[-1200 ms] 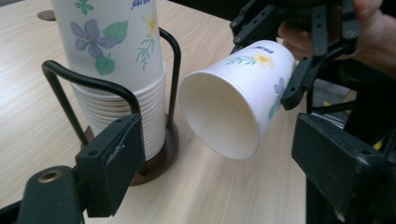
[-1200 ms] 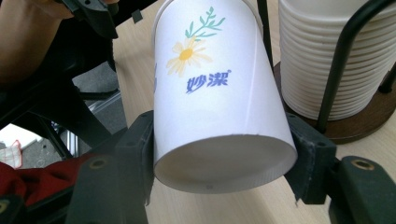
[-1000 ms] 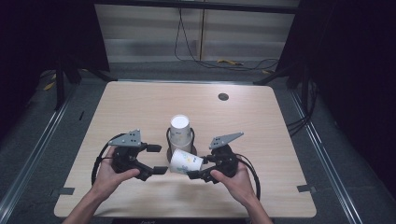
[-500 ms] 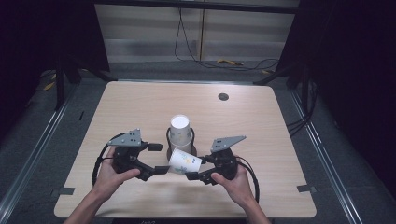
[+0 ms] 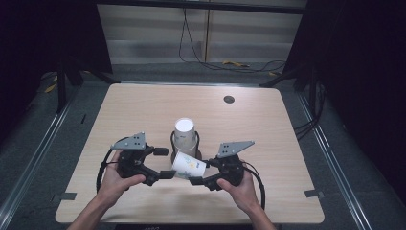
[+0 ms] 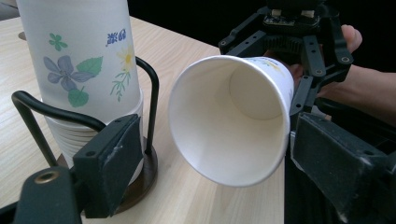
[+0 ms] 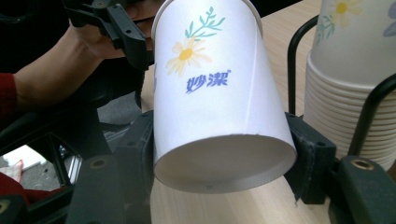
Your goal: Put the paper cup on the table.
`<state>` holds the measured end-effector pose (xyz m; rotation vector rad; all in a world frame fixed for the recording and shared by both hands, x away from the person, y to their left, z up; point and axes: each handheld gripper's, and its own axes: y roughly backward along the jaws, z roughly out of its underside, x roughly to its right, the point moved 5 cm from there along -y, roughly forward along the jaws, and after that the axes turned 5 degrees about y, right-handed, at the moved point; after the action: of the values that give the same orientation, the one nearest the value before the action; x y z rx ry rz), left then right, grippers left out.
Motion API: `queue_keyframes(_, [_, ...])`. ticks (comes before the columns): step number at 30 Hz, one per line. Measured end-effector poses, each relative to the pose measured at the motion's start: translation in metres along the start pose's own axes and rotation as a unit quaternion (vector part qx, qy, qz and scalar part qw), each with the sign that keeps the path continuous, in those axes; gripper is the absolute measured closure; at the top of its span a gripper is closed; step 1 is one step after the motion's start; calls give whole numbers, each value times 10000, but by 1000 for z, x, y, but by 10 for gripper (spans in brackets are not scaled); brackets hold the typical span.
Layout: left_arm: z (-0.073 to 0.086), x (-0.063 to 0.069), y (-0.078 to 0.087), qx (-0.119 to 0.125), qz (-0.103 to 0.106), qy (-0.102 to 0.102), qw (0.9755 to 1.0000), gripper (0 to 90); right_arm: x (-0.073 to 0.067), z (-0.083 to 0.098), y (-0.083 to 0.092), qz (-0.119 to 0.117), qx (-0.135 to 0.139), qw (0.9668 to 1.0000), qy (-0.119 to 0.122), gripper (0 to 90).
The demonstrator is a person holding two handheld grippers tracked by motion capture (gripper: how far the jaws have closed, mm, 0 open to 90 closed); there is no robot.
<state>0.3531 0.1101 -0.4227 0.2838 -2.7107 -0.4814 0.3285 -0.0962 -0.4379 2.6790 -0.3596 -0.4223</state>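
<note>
A white paper cup with a daisy print lies sideways just above the table. My right gripper is shut on its base end, and in the right gripper view both pads press the cup near its bottom. The cup's mouth faces my left gripper, which stands open with its jaws wide on either side of the rim; whether the right jaw touches the rim I cannot tell. Just behind stands an upside-down stack of paper cups in a black wire holder.
The wooden table has a round dark grommet near its far edge. Cables lie on the floor beyond the table. Both forearms come in over the table's front edge.
</note>
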Motion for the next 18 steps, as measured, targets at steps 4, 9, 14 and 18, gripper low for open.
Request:
queue_keyframes(4, [1, 0, -4, -39, 64, -20, 10000, 154, -2, -1, -1, -43, 15, 10000, -5, 362])
queue_keyframes(9, [1, 1, -6, -24, 106, 13, 9999, 148, -3, -2, -1, -44, 48, 10000, 45, 363])
queue_keyframes(14, [0, 1, -7, 90, 168, 47, 9998, 119, -4, -3, 1, -55, 97, 9999, 77, 364])
queue_keyframes(18, [-2, 2, -8, 151, 207, 54, 9997, 122, -5, -5, 2, -53, 134, 9998, 107, 364])
